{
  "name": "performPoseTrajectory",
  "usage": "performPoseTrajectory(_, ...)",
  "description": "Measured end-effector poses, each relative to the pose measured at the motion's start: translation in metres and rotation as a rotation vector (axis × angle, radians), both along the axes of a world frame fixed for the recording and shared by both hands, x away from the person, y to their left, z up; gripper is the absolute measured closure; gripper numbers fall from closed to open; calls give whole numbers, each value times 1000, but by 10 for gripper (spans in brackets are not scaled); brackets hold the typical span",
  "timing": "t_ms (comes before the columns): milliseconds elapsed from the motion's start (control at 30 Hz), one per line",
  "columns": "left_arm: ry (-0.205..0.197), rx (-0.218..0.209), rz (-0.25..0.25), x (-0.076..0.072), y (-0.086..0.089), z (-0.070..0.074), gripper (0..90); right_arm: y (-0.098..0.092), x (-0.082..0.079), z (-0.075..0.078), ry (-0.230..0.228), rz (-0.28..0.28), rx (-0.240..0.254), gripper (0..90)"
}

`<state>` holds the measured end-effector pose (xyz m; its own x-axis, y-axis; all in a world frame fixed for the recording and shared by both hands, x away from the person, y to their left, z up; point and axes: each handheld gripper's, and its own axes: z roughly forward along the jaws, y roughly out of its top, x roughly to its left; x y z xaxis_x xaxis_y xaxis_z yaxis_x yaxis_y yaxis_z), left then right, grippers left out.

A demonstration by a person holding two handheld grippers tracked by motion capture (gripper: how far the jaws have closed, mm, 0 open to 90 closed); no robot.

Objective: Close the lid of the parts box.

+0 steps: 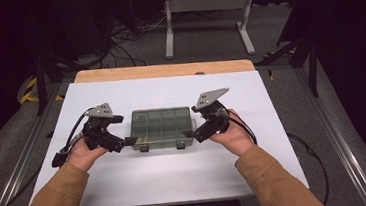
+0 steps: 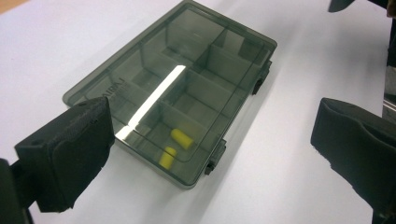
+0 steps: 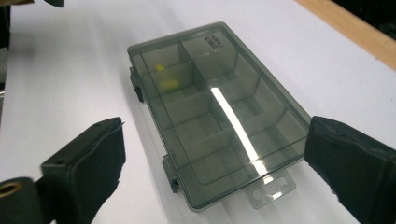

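My left tool (image 1: pixel 130 140) and right tool (image 1: pixel 189 133), both gaping wide and holding nothing, flank the closed smoky-grey clear plastic compartment box (image 1: pixel 162 128) lying flat on the white counter (image 1: pixel 167 174).

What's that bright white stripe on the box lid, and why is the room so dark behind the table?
Both gripper views: the stripe is glare off the smoky transparent plastic compartment box, and the near black jaw pads look soft and blurred. High view: light falls on the white table top, leaving the background dim.
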<state>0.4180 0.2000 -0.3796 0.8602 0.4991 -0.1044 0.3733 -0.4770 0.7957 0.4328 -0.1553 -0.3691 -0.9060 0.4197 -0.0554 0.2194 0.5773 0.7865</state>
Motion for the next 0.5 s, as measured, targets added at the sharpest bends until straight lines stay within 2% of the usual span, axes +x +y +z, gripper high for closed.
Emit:
performPoseTrajectory(167,-50,-59,15,-9,11,2,3,-11,-9,2,-51,4,40,17)
performPoseTrajectory(267,-84,-98,27,-14,18,2,3,-20,-14,2,-66,-6,61,15)
performPoseTrajectory(333,-120,-135,32,-19,23,1,3,-26,-17,0,-80,-13,66,15)
performPoseTrajectory(500,-180,-188,42,-30,31,-4,3,-42,-26,-4,-129,-31,130,12)
